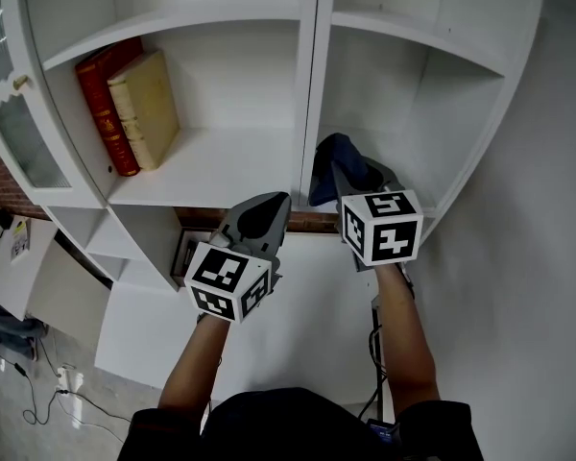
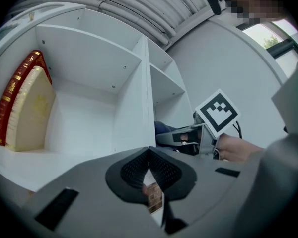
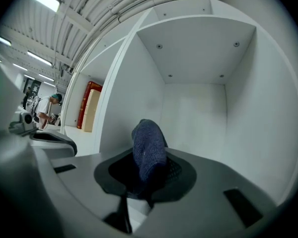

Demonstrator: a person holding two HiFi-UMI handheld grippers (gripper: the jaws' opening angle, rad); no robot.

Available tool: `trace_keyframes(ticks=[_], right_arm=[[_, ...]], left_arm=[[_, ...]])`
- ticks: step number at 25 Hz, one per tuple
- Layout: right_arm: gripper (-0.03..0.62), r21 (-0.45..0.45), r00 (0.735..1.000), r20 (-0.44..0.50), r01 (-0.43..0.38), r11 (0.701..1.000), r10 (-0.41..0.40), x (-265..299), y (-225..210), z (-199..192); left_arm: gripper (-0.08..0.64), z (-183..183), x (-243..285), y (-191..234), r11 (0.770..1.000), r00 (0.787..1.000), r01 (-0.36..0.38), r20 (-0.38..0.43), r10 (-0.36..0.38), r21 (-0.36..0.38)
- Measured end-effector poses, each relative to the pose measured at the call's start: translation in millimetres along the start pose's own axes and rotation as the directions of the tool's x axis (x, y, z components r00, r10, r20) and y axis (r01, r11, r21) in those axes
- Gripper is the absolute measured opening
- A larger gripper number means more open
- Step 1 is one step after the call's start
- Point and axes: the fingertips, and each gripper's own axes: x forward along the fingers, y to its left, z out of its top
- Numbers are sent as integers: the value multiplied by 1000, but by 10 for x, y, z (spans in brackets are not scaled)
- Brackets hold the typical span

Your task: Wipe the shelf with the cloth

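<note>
While the cloth (image 3: 149, 150) is pinched in the right gripper (image 3: 148, 182), apparently just short of the shelf (image 1: 432, 166) ahead, it could be dragged loose by a hard wipe. The left gripper (image 2: 149, 170) is held closed, empty, alongside.

Head camera rides above me, pitched steeply down over my forearms; the shelf unit (image 1: 211, 166) fills 12 o'clock. The camera on my left gripper (image 1: 280, 200) looks along its jaws, close to the left bay: books (image 2: 20, 108) at 9 o'clock, my right gripper (image 2: 175, 137) at 3. Right gripper's camera faces the right bay, cloth (image 3: 149, 150) dead centre. All three views share the divider (image 1: 307, 94) and books.
</note>
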Motion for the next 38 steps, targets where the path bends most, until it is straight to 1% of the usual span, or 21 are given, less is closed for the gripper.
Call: trace_keyframes(ticks=[9, 13, 18, 25, 33, 38], right_arm=[[89, -27, 991, -122, -49, 998, 46, 89, 67, -88], [89, -12, 975, -193, -111, 994, 106, 123, 151, -133], [89, -33, 956, -255, -155, 987, 141, 164, 244, -154], [89, -84, 946, -299, -157, 984, 126, 204, 322, -198], [89, -128, 940, -326, -148, 981, 100, 207, 322, -217], [89, -145, 937, -338, -143, 979, 87, 205, 294, -243]], left_arm=[[17, -8, 9, 54, 1000, 1000, -3, 0, 3, -1], [17, -7, 8, 52, 1000, 1000, -7, -5, 7, 10], [17, 12, -6, 72, 1000, 1000, -14, 2, 14, 13], [17, 40, -32, 99, 1000, 1000, -22, 8, 22, 7], [17, 96, -37, 125, 999, 1000, -28, 14, 28, 40], [17, 105, -26, 104, 999, 1000, -19, 17, 18, 36]])
